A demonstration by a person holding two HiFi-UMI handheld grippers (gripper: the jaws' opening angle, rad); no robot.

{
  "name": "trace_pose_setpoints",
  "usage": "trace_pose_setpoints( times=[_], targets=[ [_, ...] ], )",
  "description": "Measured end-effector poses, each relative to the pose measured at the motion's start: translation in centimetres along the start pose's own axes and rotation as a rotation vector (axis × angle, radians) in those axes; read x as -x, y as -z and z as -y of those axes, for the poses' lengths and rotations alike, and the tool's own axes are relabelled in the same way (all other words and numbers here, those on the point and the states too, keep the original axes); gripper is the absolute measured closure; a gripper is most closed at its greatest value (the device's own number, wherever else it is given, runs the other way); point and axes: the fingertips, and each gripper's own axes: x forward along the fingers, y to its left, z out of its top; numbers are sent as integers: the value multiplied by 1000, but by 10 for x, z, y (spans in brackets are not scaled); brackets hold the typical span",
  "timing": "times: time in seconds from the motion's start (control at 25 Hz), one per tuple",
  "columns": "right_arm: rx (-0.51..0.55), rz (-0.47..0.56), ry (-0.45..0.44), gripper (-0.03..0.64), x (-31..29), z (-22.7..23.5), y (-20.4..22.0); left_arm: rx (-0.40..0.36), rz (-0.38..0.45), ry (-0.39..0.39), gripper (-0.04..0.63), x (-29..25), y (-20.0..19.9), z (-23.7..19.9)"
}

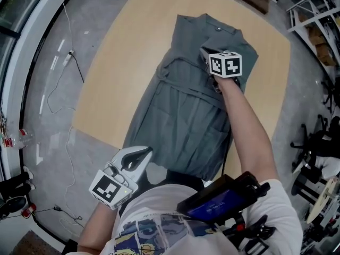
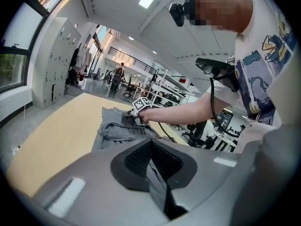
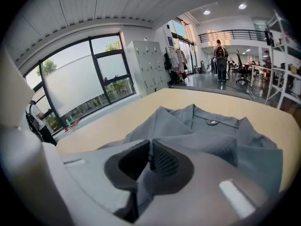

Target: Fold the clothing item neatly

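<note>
A grey garment (image 1: pixel 180 105) lies on the pale wooden desk (image 1: pixel 114 73) over a grey floor (image 1: pixel 101 15); the left hand-held gripper (image 1: pixel 144 153) pinches its near hem, the right hand-held gripper (image 1: pixel 206 53) a fold near the collar

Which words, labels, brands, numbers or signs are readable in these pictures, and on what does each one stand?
No text can be read in any view.
Marker cubes: black-and-white square patterns only, no letters or numbers.
T-shirt: a drawn print; any lettering is too blurred to read.
Screen: blue, too small to read.
Garment: no label or print shows.
</note>
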Motion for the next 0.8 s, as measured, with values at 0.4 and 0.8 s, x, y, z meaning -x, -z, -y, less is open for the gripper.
trace_pose_setpoints(
  times=[0.4, 0.8],
  targets=[
    [111, -70, -38, 548, -1, -26, 18, -22, -12, 20, 588, 9, 2, 0],
    [128, -50, -4, 548, 31, -56, 26, -64, -17, 101, 588, 26, 7, -2]
  ],
)
